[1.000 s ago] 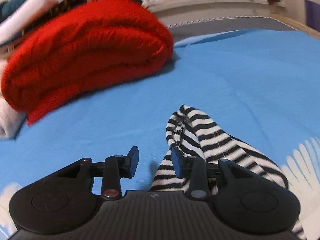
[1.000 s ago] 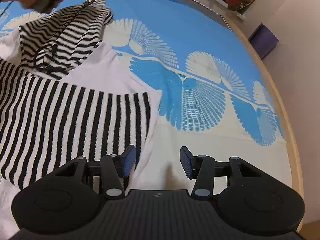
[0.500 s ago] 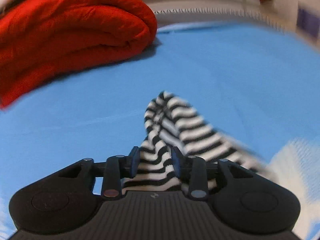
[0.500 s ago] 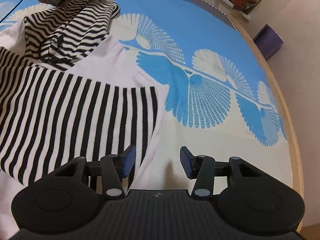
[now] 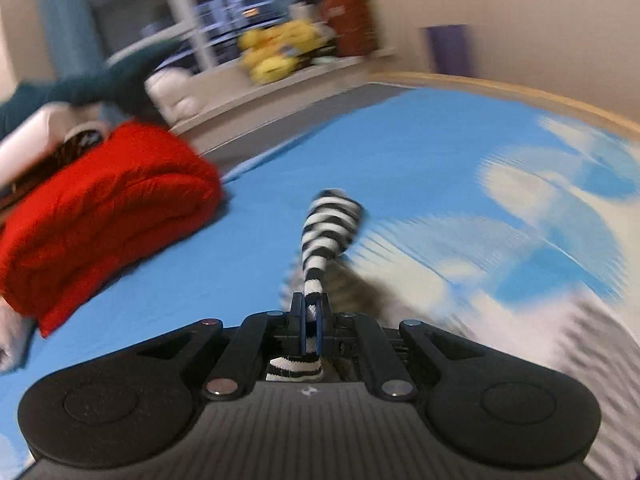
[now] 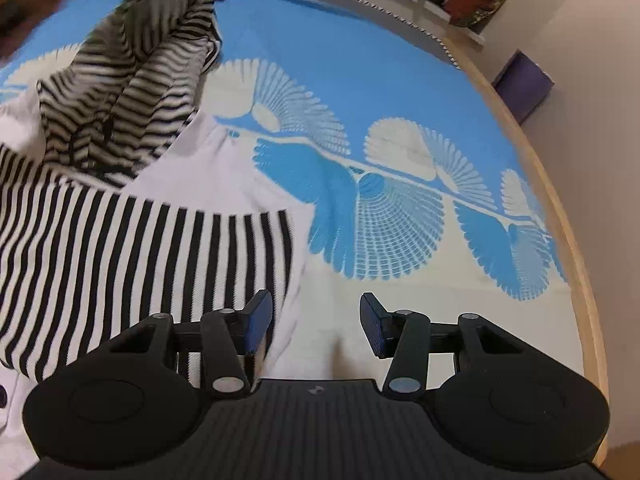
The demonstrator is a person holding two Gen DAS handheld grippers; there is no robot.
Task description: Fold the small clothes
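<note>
Our left gripper is clenched on a bunched fold of the black-and-white striped garment, lifting that part off the blue patterned bedspread at the far left. The rest lies flat, near left. Our right gripper hangs released, nothing between its jaws. A red folded blanket sits far left.
</note>
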